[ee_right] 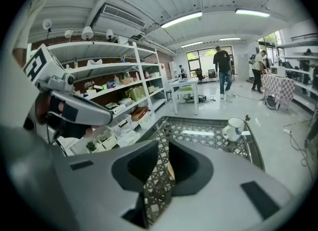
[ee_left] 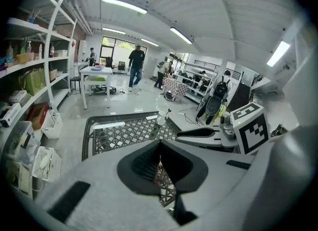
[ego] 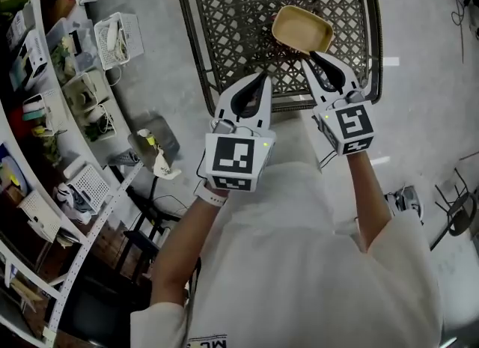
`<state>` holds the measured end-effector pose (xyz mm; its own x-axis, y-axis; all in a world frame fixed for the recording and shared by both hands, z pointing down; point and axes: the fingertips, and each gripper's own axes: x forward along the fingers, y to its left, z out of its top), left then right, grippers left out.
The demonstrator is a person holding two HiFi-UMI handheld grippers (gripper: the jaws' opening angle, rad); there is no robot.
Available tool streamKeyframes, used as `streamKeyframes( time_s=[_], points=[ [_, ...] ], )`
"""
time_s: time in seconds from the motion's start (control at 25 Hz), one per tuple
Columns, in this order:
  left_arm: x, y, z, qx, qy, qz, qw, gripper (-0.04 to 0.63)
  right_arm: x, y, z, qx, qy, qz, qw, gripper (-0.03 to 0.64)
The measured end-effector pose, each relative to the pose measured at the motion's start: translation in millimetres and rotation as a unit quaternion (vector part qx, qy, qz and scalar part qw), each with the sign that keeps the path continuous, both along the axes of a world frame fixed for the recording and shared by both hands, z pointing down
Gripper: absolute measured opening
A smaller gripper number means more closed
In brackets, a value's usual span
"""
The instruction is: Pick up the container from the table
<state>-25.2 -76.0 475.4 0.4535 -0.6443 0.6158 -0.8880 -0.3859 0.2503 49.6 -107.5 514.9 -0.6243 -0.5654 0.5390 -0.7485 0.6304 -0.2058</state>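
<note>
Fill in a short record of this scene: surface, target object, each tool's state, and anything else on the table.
surface: metal lattice table
target: tan container, lying on the table, not lifted
left tool: jaws together, nothing between them, over the table's near part
right tool: jaws slightly apart, gripping nothing, tips close to the container's near rim
other: white mug at the table's far end

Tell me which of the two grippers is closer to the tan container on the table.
The right gripper: its tips almost reach the near rim of the tan container, while the left gripper hangs further back.
</note>
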Motion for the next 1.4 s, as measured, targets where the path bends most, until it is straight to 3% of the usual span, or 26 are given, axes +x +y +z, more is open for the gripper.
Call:
streamKeyframes(
  time_s=[0.2,0.52,0.88,1.12,1.4],
  points=[
    [-2,-4,26,-0.028,0.004,-0.015,0.9995,0.022,-8,-4,38,-0.02,0.023,-0.019,0.999,0.066],
    [-5,4,55,-0.054,-0.002,0.005,0.9985,0.022,-14,-6,115,-0.044,0.083,-0.041,0.995,0.083],
    [-12,2,58,-0.053,-0.006,0.018,0.9984,0.022,-14,-6,172,-0.056,0.152,-0.098,0.982,0.101],
    [-12,2,58,-0.055,-0.005,0.02,0.9983,0.022,-13,-4,188,-0.038,0.213,-0.166,0.962,0.075],
    [-9,8,54,-0.054,-0.005,0.024,0.9982,0.022,-12,-9,188,-0.028,0.216,-0.167,0.962,0.034]
  ],
)
